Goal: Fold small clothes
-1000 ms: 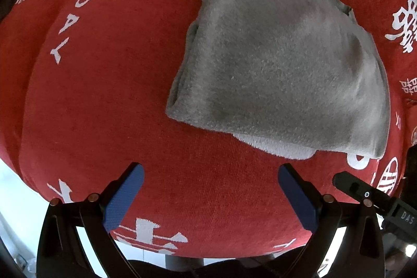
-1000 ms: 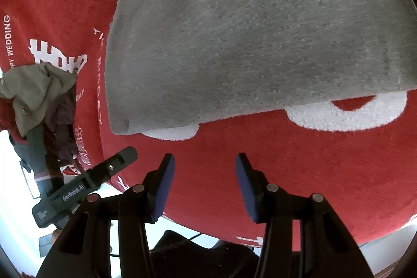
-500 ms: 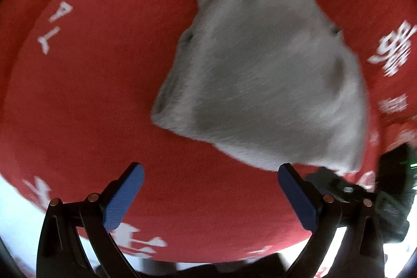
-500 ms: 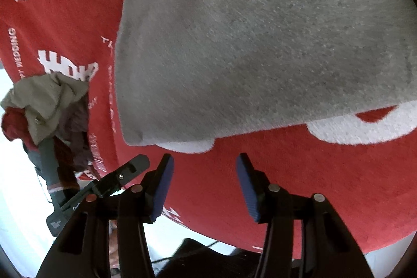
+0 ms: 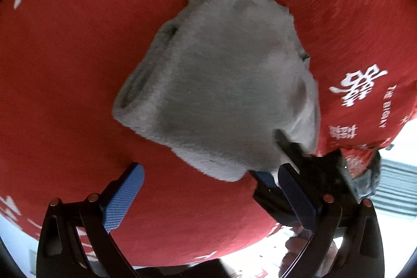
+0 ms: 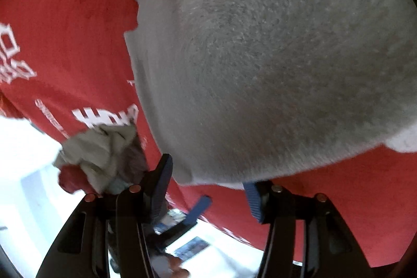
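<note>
A folded grey fleece garment (image 5: 224, 85) lies on a red cloth with white lettering (image 5: 65, 95). My left gripper (image 5: 211, 189) is open, its blue pads just short of the garment's near edge. My right gripper (image 6: 208, 181) is open, its jaws straddling the garment's near corner; the grey fabric (image 6: 273, 56) fills most of the right wrist view and covers the right pad's tip. The right gripper also shows in the left wrist view (image 5: 294, 155) at the garment's lower right corner. The left gripper's blue pad (image 6: 198, 207) shows low in the right wrist view.
A heap of crumpled clothes, olive and dark red (image 6: 101, 155), lies at the cloth's left edge in the right wrist view. The red cloth's edge runs close behind both grippers, with bright floor (image 6: 23, 160) beyond.
Both grippers have moved forward toward the garment. The right gripper has opened wider and come onto the garment's near corner. The left gripper has swung right, bringing the right gripper into its view.
</note>
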A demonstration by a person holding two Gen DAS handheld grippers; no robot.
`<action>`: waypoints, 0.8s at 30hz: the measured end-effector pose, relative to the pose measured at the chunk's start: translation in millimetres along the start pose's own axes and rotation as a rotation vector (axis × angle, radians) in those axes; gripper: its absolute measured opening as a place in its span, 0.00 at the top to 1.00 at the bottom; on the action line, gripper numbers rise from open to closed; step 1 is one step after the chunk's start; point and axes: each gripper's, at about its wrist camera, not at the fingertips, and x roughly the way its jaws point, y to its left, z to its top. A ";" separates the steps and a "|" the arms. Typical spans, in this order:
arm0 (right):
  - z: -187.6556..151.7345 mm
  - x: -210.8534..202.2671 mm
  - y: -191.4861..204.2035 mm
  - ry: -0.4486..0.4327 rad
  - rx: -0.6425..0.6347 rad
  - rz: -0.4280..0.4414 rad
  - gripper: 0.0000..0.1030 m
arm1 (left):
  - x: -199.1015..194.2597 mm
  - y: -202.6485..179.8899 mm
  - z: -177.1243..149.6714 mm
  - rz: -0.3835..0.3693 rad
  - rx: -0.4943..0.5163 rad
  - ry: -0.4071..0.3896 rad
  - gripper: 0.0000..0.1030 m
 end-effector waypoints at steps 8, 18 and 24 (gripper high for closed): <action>3.6 -15.1 30.3 0.007 -0.100 0.065 0.91 | 13.5 -19.2 10.5 -0.130 -0.034 -0.072 0.00; -6.2 -9.1 44.3 0.079 -0.298 -0.087 0.92 | 27.1 -50.5 49.0 0.055 0.053 -0.216 0.03; -10.0 -5.8 49.7 0.114 -0.338 -0.117 0.92 | 33.4 -72.1 57.4 0.320 0.202 -0.264 0.64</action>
